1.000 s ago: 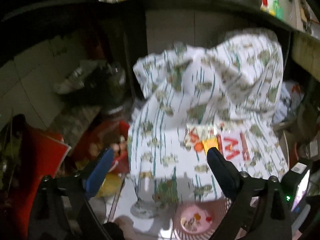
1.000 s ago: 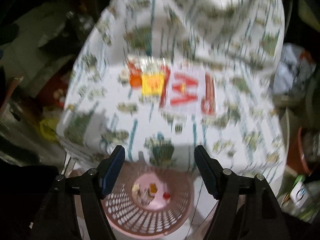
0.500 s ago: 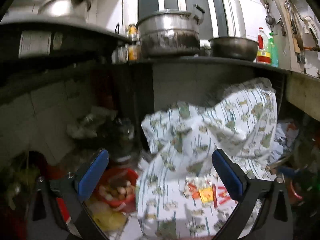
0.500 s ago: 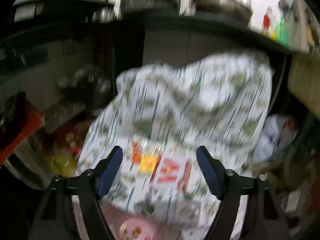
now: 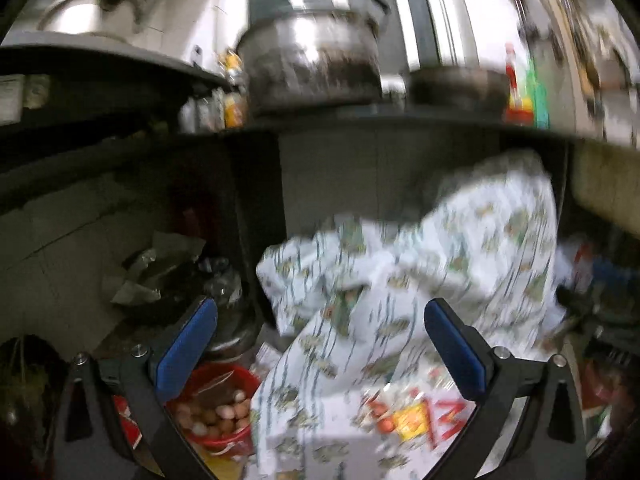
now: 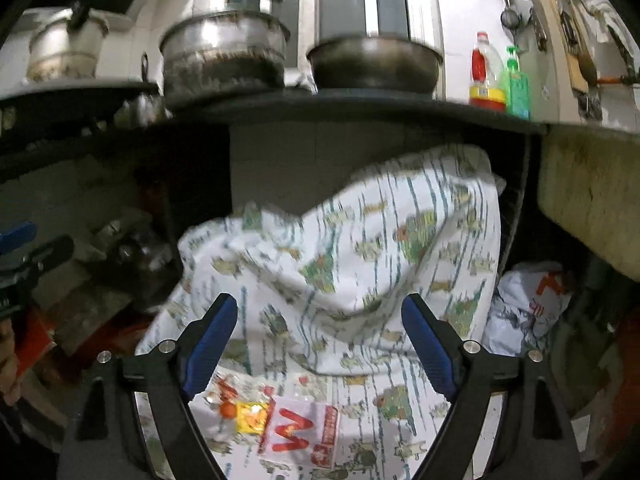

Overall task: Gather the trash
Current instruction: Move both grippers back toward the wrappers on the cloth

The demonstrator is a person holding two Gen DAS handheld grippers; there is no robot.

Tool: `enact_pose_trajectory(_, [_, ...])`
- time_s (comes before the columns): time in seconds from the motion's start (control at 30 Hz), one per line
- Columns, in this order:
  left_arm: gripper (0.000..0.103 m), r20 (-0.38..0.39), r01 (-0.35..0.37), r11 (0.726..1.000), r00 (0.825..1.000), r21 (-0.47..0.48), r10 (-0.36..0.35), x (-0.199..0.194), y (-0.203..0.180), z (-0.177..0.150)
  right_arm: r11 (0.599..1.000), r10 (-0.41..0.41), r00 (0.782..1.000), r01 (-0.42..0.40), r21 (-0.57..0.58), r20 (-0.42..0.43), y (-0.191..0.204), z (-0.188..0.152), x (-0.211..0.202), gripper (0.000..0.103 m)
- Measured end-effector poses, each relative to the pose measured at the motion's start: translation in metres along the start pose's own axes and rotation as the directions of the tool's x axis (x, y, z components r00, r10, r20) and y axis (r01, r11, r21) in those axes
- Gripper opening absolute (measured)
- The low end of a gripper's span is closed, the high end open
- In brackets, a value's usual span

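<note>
A yellow-and-orange snack wrapper point(image 6: 250, 416) and a white paper with a red M point(image 6: 300, 430) lie on a patterned cloth point(image 6: 360, 272) draped over a bulky mound. The left wrist view shows the wrapper point(image 5: 408, 420) and cloth point(image 5: 440, 280) blurred. My right gripper point(image 6: 320, 340) is open and empty, raised above the cloth, the wrapper below its left finger. My left gripper point(image 5: 320, 344) is open and empty, also above the cloth.
A dark counter point(image 6: 360, 112) holds steel pots point(image 6: 224, 56), a dark pan point(image 6: 374, 64) and bottles point(image 6: 486, 72). A red bowl of eggs point(image 5: 216, 408) sits lower left. A white plastic bag point(image 6: 524, 304) lies right of the cloth. Dark clutter fills the left.
Both grippers have tilted upward and drawn back. The pink basket has left view below, the counter with pots has come into view, and the wrappers have slid toward the bottom edge.
</note>
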State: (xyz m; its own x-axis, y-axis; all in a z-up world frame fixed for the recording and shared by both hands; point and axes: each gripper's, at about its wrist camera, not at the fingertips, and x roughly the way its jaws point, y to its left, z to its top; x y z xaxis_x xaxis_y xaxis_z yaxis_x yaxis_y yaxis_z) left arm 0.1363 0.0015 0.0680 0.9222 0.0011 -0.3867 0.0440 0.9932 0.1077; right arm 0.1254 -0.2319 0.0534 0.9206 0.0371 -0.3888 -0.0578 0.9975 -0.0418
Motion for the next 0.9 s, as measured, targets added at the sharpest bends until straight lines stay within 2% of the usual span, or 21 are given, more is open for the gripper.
enact_pose_trajectory(0.1, [0.102, -0.109, 0.045, 0.996, 0.993, 0.083, -0.036, 0.029, -0.008, -0.015, 0.999, -0.012, 0.998, 0.014, 0.030, -0.064, -0.005, -0.020, 0.026, 0.086])
enact_pose_trajectory(0.17, [0.102, -0.157, 0.077, 0.993, 0.986, 0.091, -0.062, 0.042, -0.012, -0.023, 0.999, 0.007, 0.992, -0.001, 0.048, -0.124, -0.008, -0.031, 0.042, 0.086])
enact_pose_trajectory(0.3, [0.102, -0.207, 0.136, 0.987, 0.971, 0.082, -0.116, 0.055, -0.021, -0.032, 0.998, -0.025, 0.984, 0.034, 0.050, -0.178, -0.013, -0.041, 0.067, 0.086])
enact_pose_trajectory(0.4, [0.102, -0.218, 0.107, 0.994, 0.971, 0.017, -0.101, 0.063, -0.020, -0.034, 0.997, -0.047, 0.980, 0.057, 0.047, -0.192, -0.017, -0.045, 0.077, 0.086])
enact_pose_trajectory(0.5, [0.102, -0.235, 0.134, 0.987, 0.960, -0.087, -0.151, 0.073, -0.012, -0.038, 0.997, -0.053, 0.975, 0.064, 0.043, -0.214, -0.019, -0.047, 0.086, 0.086])
enact_pose_trajectory(0.57, [0.102, -0.225, 0.110, 0.987, 0.965, -0.117, -0.134, 0.077, -0.009, -0.040, 0.997, -0.042, 0.971, 0.056, 0.053, -0.234, -0.020, -0.049, 0.092, 0.086])
enact_pose_trajectory(0.7, [0.102, -0.230, 0.037, 0.994, 0.971, -0.099, -0.059, 0.086, -0.005, -0.040, 0.998, -0.052, 0.964, 0.061, 0.028, -0.262, -0.018, -0.054, 0.102, 0.086])
enact_pose_trajectory(0.77, [0.102, -0.298, 0.003, 0.996, 0.954, -0.094, -0.031, 0.096, 0.000, -0.041, 0.998, -0.052, 0.961, 0.060, 0.022, -0.273, -0.017, -0.056, 0.105, 0.086])
enact_pose_trajectory(0.83, [0.102, -0.379, -0.048, 0.994, 0.925, -0.096, 0.008, 0.105, 0.008, -0.045, 0.998, -0.051, 0.958, 0.058, 0.020, -0.282, -0.016, -0.058, 0.107, 0.086])
enact_pose_trajectory(0.9, [0.101, -0.393, -0.049, 0.998, 0.919, -0.051, 0.025, 0.110, 0.010, -0.048, 0.998, -0.051, 0.957, 0.058, 0.016, -0.287, -0.016, -0.058, 0.108, 0.086])
